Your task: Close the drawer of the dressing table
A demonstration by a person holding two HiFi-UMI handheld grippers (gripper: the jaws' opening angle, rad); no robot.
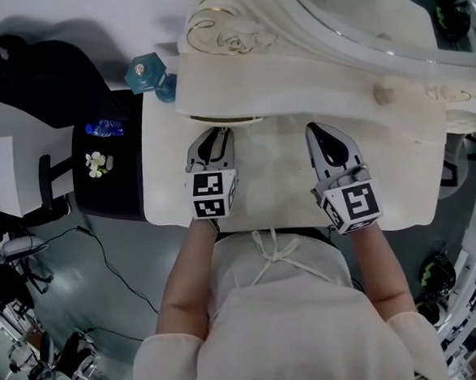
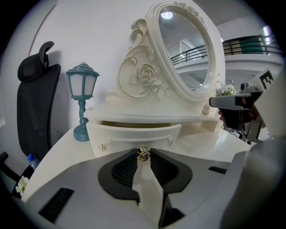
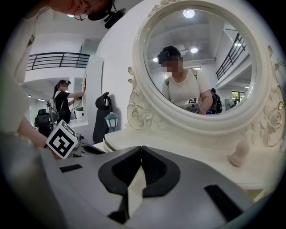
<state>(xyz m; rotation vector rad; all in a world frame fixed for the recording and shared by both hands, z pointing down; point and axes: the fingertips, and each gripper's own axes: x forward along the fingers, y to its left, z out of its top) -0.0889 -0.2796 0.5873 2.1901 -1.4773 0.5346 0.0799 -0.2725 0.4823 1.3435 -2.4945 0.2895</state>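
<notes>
The cream dressing table point(image 1: 287, 198) carries a small drawer point(image 2: 134, 134) under its mirror shelf, and the drawer stands a little way out. A gold knob point(image 2: 143, 154) sits on the middle of its front. My left gripper point(image 2: 143, 151) is shut on that knob, the two black pads pinching it at their tips. In the head view the left gripper point(image 1: 214, 136) reaches under the shelf edge at the drawer point(image 1: 225, 122). My right gripper point(image 1: 315, 131) rests over the tabletop to the right, beside the drawer. Its jaws point(image 3: 141, 147) are shut with nothing between them.
An oval mirror point(image 3: 199, 62) in a carved frame rises behind the shelf. A teal lantern lamp point(image 2: 82, 103) stands at the table's left back corner. A black office chair point(image 1: 97, 154) is left of the table. A cream peg point(image 3: 239, 154) sits on the shelf's right side.
</notes>
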